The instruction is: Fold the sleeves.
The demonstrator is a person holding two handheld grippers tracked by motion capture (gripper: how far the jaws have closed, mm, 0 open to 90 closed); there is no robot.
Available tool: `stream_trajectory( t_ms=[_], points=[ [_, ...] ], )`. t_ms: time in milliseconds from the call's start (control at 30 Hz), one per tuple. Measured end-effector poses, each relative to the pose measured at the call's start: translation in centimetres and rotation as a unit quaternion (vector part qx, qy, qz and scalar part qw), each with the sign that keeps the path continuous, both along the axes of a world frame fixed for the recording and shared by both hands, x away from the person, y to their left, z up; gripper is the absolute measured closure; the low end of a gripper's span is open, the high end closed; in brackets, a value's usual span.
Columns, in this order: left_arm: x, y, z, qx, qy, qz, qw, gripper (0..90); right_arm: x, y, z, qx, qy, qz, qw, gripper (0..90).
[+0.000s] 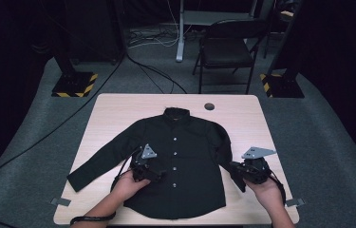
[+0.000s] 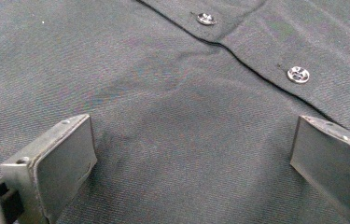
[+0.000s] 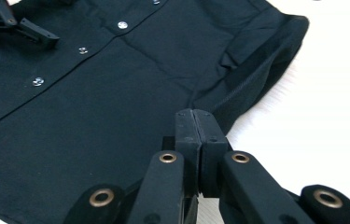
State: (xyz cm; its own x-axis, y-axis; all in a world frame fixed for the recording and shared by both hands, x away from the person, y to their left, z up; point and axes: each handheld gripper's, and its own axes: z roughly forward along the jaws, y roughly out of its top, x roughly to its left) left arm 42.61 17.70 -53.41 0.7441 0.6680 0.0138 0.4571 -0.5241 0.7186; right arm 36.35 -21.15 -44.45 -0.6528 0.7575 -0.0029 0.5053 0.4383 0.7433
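A black buttoned shirt point(image 1: 194, 190) lies flat, front up, on the light wooden table point(image 1: 114, 114), collar at the far side. One sleeve point(image 1: 95, 164) stretches out to the left; the other sleeve point(image 1: 224, 142) lies folded in along the right side. My left gripper point(image 1: 160, 172) rests low over the shirt's front point(image 2: 163, 84), open, its pads point(image 2: 65, 144) wide apart just beside the button row point(image 2: 298, 74). My right gripper point(image 1: 238, 179) sits at the shirt's right edge, shut, tips point(image 3: 195, 116) just short of the folded sleeve point(image 3: 266, 60); no cloth shows between the jaws. The left gripper point(image 3: 18, 23) appears far off in the right gripper view.
A round cable hole point(image 1: 209, 106) sits near the table's far edge. Bare tabletop point(image 3: 331, 116) runs to the right of the shirt. Beyond the table stand a black chair point(image 1: 225, 47) and two post bases with yellow-black tape point(image 1: 73, 84). Cables cross the floor.
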Motion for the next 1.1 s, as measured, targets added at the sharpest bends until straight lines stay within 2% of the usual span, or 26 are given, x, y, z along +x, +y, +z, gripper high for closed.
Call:
stream_trajectory(
  t_ms=[700,1100],
  points=[
    [0.0,0.0,0.0,0.000,0.000,0.000,1.0000,0.0,0.6,3.5,-0.7,0.013,0.020,0.054,0.9982,89.5],
    [0.0,0.0,0.0,0.000,0.000,0.000,1.0000,0.0,1.2,5.2,-1.3,0.016,0.031,0.075,0.9966,89.5]
  ],
)
